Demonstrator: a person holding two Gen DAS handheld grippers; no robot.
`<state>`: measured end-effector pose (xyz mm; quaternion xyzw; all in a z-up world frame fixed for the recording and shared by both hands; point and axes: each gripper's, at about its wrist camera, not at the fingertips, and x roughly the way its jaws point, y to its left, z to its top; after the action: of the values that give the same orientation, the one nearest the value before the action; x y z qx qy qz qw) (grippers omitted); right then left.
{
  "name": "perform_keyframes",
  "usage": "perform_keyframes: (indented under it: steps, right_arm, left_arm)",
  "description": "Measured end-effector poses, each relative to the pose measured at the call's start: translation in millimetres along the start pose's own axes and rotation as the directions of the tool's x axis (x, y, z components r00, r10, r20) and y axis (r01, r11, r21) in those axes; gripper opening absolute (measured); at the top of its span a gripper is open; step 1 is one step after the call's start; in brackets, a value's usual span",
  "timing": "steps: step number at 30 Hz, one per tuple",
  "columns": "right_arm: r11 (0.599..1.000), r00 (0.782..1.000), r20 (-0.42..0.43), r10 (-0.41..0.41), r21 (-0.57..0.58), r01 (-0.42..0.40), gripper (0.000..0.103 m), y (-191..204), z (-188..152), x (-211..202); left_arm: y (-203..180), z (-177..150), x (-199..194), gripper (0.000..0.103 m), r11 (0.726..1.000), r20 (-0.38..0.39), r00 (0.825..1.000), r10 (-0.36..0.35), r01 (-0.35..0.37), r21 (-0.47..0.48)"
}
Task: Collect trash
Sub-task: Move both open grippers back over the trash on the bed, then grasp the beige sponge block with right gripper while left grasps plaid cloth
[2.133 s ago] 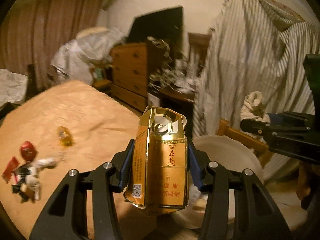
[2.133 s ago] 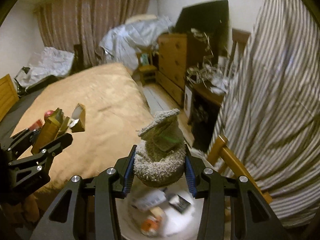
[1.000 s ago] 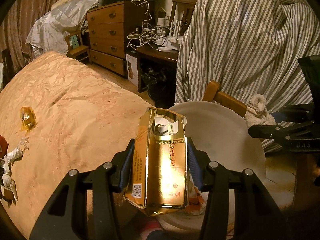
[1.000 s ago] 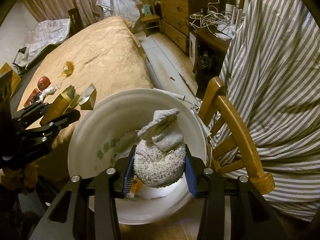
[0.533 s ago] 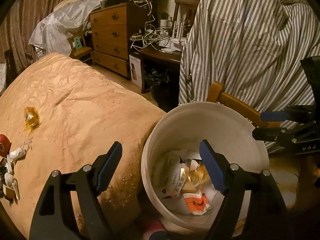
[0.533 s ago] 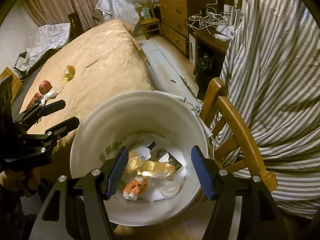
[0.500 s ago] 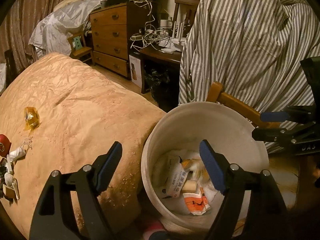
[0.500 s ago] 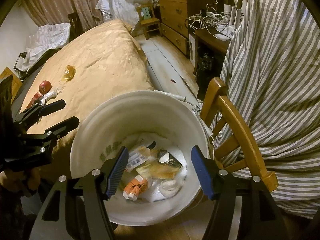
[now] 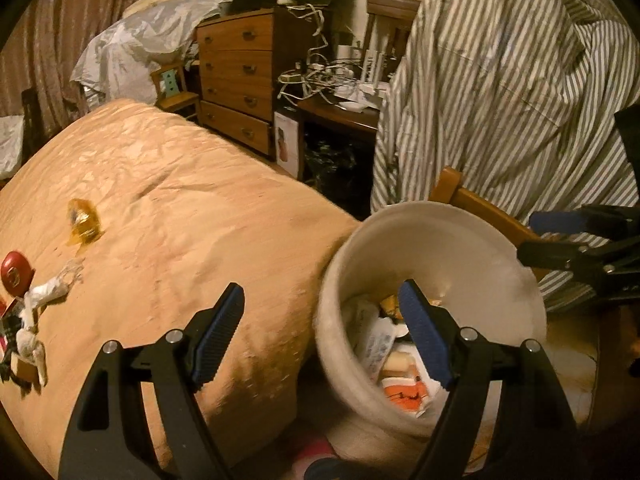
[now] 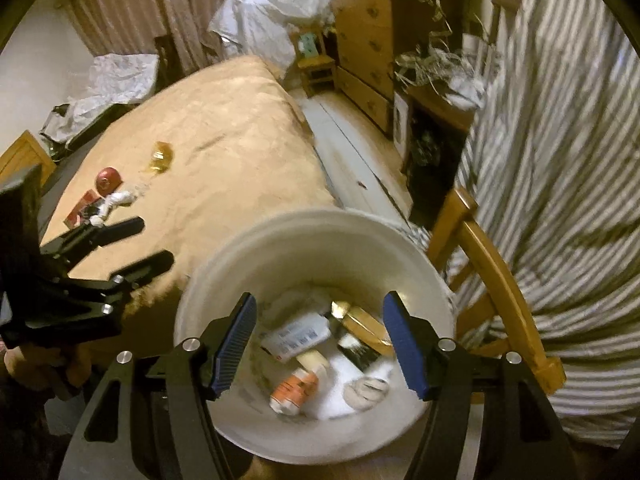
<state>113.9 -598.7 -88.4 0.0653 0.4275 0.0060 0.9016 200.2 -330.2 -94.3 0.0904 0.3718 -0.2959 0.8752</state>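
now both grippers, left gripper [image 9: 322, 330] and right gripper [image 10: 320, 336], gape over the bucket [image 10: 280, 248].

The right gripper [image 10: 320, 338] gapes empty over the bucket [image 10: 304, 240]. Beside the bucket, the left gripper [image 10: 150, 242] is also parted. Scraps [image 10: 108, 196] lie on the bed [image 10: 224, 148].

Bucket [image 9: 432, 232] right of bed [image 9: 180, 208]

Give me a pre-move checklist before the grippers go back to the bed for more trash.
1. Left gripper open, nothing held: ok.
2. Right gripper open, nothing held: ok.
3. Gold cigarette pack inside the white plastic bucket: ok.
4. Trash remaining on the tan bedspread: amber wrapper, round red item, white crumpled paper: not ok.
5. Small dark pieces at the frame edge, what they are: cannot tell.
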Motion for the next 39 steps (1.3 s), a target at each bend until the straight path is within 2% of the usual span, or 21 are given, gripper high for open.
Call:
perform_keyframes:
  steps: [5,12,20,25,27,29,31,32,35,38,39]
  right_arm:
    - [0.997,0.996,0.072,0.055,-0.064,-0.051,0.072,53.3,8.2,-1.3]
    - [0.981,0.984,0.108,0.140,-0.152,-0.123,0.077,138.2,20.7,16.3]
    - [0.949,0.970,0.068,0.233,-0.234,-0.212,0.078,235.1,24.8,58.9]
    - [0.926,0.955,0.035,0.295,-0.258,-0.277,0.079,281.4,23.8,82.9]
    - [0.919,0.951,0.023,0.310,-0.262,-0.293,0.079,293.6,22.1,91.3]
    - [0.913,0.948,0.007,0.318,-0.273,-0.304,0.080,306.7,19.1,99.7]
    - [0.905,0.945,-0.010,0.328,-0.284,-0.317,0.082,317.3,16.1,108.1]
    - [0.900,0.942,-0.024,0.335,-0.288,-0.327,0.082,324.5,14.5,113.9]
    - [0.885,0.937,-0.053,0.346,-0.312,-0.345,0.082,341.1,10.7,128.6]
    - [0.853,0.919,-0.085,0.385,-0.347,-0.390,0.082,363.3,11.3,145.5]
    - [0.838,0.911,-0.101,0.400,-0.362,-0.409,0.080,373.7,11.8,152.9]
  left_arm:
    - [36.7,-15.4,-21.7,0.076,0.997,0.022,0.998,0.053,-0.051,-0.050]
    - [96.8,-34.5,-54.7,0.076,0.981,0.048,0.987,0.155,-0.148,-0.128]
    - [177.0,-67.5,-88.9,0.076,0.944,0.038,0.968,0.248,-0.232,-0.235]
    - [257.7,-89.7,-107.7,0.076,0.906,0.019,0.944,0.329,-0.309,-0.289]
    - [290.8,-95.7,-104.1,0.076,0.897,-0.016,0.948,0.317,-0.306,-0.318]
    - [329.5,-105.7,-98.1,0.076,0.870,-0.063,0.938,0.340,-0.339,-0.359]
    - [371.9,-120.6,-88.5,0.076,0.831,-0.126,0.930,0.345,-0.365,-0.420]
    - [392.8,-131.1,-81.9,0.076,0.807,-0.171,0.920,0.352,-0.391,-0.443]
    - [421.2,-155.7,-86.8,0.077,0.768,-0.204,0.909,0.363,-0.416,-0.487]
    - [438.1,-182.1,-105.3,0.078,0.724,-0.219,0.882,0.417,-0.468,-0.507]
    - [441.4,-189.0,-108.7,0.078,0.720,-0.220,0.882,0.416,-0.468,-0.513]
